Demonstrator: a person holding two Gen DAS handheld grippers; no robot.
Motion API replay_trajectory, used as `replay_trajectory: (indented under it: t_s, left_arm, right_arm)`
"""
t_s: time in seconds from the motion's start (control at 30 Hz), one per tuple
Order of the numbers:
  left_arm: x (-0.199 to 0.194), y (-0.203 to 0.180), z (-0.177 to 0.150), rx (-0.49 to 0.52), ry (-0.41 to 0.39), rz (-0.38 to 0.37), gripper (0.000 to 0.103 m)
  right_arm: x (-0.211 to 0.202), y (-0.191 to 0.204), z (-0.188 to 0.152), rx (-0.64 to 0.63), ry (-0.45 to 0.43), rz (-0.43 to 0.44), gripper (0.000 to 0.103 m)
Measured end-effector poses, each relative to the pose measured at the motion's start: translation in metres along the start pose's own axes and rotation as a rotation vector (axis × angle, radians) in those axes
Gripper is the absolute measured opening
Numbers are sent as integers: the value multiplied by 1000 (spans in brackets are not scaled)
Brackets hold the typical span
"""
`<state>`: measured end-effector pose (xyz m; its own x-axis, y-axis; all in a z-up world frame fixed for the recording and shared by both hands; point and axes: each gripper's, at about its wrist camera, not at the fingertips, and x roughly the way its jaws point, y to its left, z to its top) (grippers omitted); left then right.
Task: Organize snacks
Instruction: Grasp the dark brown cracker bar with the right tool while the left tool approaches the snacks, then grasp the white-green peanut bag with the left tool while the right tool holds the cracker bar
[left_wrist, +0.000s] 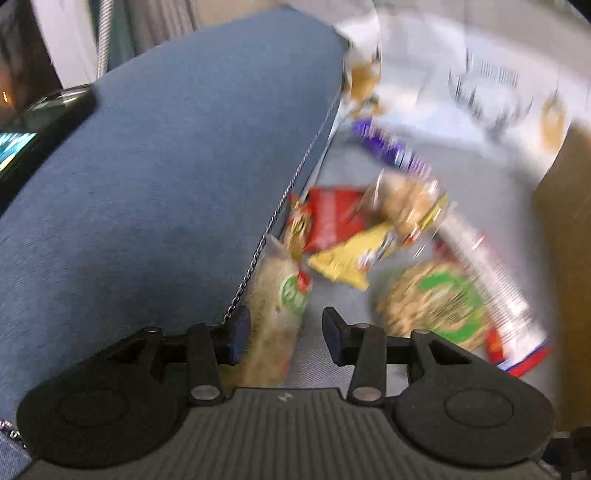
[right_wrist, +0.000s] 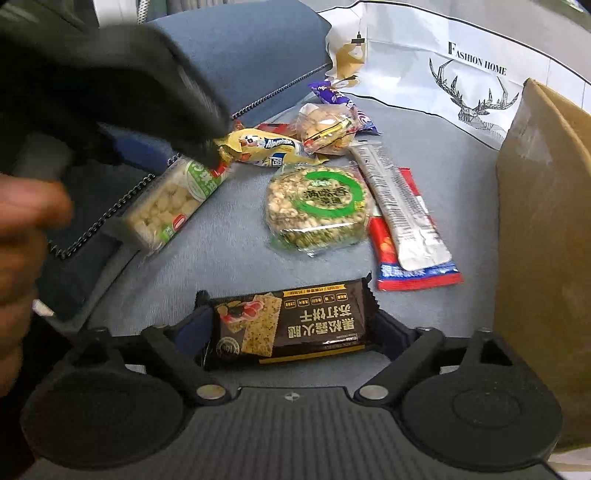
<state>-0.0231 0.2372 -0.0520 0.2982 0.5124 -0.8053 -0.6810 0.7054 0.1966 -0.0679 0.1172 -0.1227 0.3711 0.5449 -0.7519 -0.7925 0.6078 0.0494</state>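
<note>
right gripper (right_wrist: 291, 328): jaws spread around the black cracker pack (right_wrist: 291, 325), not clamped; may slide off.
left gripper (left_wrist: 286, 332): jaws spread over the rice-puff bar (left_wrist: 280, 295); blurry, could miss.
far snacks: round peanut cake (right_wrist: 319, 205), near cardboard box (right_wrist: 546, 258).

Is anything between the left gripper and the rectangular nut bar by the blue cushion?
Nothing visible. The left gripper is open, and the nut bar already lies in the gap between its jaws, against the blue cushion edge. That view is blurred, so whether the jaws touch the bar is unclear.
</note>
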Motion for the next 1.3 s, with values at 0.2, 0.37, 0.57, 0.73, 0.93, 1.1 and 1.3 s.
replay_trajectory:
  t_s: [0.2, 0.37, 0.57, 0.73, 0.93, 1.1, 1.3]
  left_arm:
    - [-11, 19, 2, -81, -19, -392, 55]
    - [-27, 61, -6, -224, -104, -437, 64]
    - [-14, 40, -3, -131, -51, -249, 63]
    - [6, 10, -10, 21, -13, -39, 63]
    - [24, 11, -8, 44, 20, -6, 43]
    - [-4, 36, -11, -53, -21, -197, 30]
    - [0, 60, -19, -115, 180, -589, 30]
  right_arm:
    - [-12, -4, -6, -9, 25, 5, 88]
    - [-19, -6, -9, 19, 21, 9, 85]
    - [-20, -7, -11, 88, 31, 12, 87]
    - [-16, -8, -15, 94, 55, 5, 89]
    - [-13, -10, -15, 96, 62, 15, 93]
    - [-9, -6, -12, 87, 53, 16, 94]
    - [-8, 0, -8, 49, 10, 26, 82]
